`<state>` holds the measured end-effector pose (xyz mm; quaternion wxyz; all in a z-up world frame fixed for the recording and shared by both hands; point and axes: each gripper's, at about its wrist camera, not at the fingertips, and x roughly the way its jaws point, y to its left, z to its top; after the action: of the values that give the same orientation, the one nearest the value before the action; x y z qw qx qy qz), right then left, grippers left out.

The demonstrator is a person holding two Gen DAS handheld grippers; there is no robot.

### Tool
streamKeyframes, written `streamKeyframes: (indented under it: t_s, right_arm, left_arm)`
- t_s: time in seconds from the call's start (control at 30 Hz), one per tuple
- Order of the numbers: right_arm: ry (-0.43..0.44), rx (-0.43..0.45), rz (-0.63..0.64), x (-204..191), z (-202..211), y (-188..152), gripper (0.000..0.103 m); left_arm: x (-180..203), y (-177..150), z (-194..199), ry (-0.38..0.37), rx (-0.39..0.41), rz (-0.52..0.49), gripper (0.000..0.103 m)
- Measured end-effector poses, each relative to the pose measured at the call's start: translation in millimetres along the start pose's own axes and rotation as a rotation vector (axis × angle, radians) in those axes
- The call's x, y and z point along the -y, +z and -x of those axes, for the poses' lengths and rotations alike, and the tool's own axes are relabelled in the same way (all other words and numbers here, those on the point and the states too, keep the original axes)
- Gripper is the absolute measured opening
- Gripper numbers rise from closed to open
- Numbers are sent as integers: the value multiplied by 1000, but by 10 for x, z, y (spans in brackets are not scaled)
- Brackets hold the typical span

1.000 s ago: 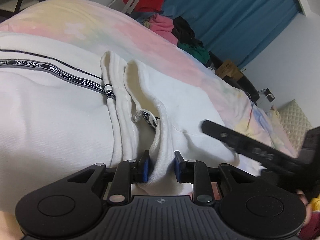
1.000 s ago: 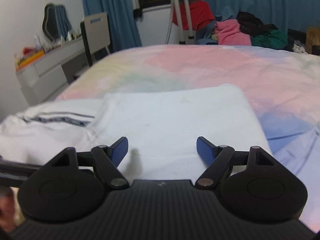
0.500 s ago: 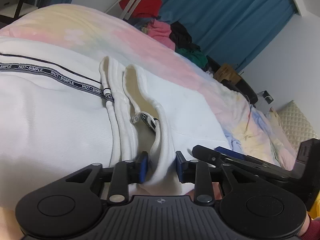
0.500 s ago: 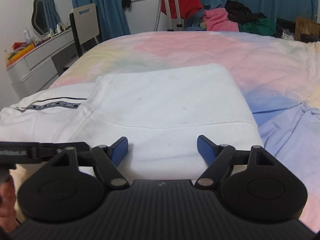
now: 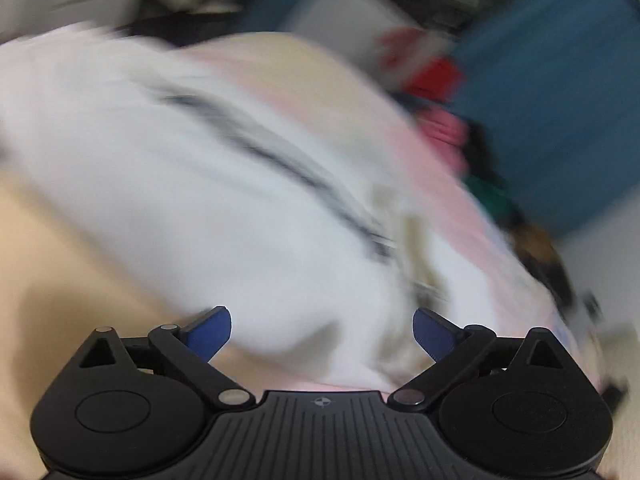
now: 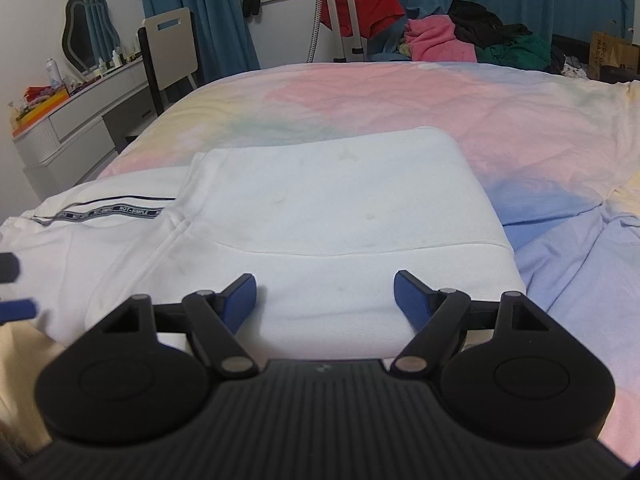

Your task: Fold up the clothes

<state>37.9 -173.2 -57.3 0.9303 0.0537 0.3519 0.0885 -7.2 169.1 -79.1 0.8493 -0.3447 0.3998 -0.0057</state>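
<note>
— Left wrist view: left gripper (image 5: 322, 326) now spread wide, off the white garment's (image 5: 224, 216) hem pinched half a second ago — heavily blurred, probably swinging away.

— Right gripper (image 6: 325, 294) likewise agape over that garment (image 6: 336, 216), lying part-folded on the bed (image 6: 460, 108). Next fold due.

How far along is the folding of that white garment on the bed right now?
Done: one part of the white garment already lies folded over, flat on the bedspread. In hand: nothing; the left claw and the right claw are both open and empty. Left: the part with the lettered stripe is spread out to the side, not yet folded in.
</note>
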Motion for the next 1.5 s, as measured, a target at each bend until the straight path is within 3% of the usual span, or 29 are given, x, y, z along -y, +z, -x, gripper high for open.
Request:
streamKeyframes:
  t_s: [0.17, 0.27, 0.33, 0.43, 0.5, 0.63, 0.73, 0.8, 0.9, 1.07, 1.17, 1.27, 1.43, 1.5]
  right_arm:
    - [-6, 7, -7, -11, 25, 20, 77]
    - [-4, 17, -19, -8, 38, 48, 77]
    - [3, 27, -23, -13, 48, 63, 77]
    - [35, 50, -35, -26, 80, 78, 77]
    - [75, 60, -34, -48, 95, 81, 77]
    - [164, -9, 20, -200, -29, 25, 77]
    - [111, -51, 145, -400, -147, -77, 79]
    - [99, -47, 156, -435, -144, -84, 79]
    - [129, -31, 95, -345, -67, -20, 77]
    - [65, 64, -37, -51, 178, 119, 77]
    - [-2, 131, -110, 173, 337, 193, 77]
    - [-65, 193, -179, 406, 471, 246, 77]
    - [-142, 259, -445, 1106, 653, 263, 77]
    - [-134, 273, -578, 1416, 704, 210, 80]
  left_arm:
    - [-842, 184, 130, -3, 23, 471, 98]
    - [-1091, 301, 85, -7, 98, 609, 93]
    - [-1128, 395, 56, 3, 152, 612, 90]
    - [-1126, 505, 20, 32, 234, 595, 76]
    - [-1125, 548, 4, 88, 286, 585, 53]
    - [-1131, 566, 31, 122, 345, 571, 40]
    - [-883, 563, 84, 193, 379, 444, 28]
    - [-479, 529, 208, 277, 453, 262, 26]
    - [322, 420, 393, 330, 608, -22, 26]
    - [1464, 99, 526, 233, 749, -218, 24]
    - [2144, -182, 360, 203, 811, -316, 23]
    - [2844, -538, -84, 164, 812, -405, 23]
    - [3494, -1385, -853, 155, 787, -607, 24]
    - [3616, -1771, -1248, 175, 708, -741, 24]
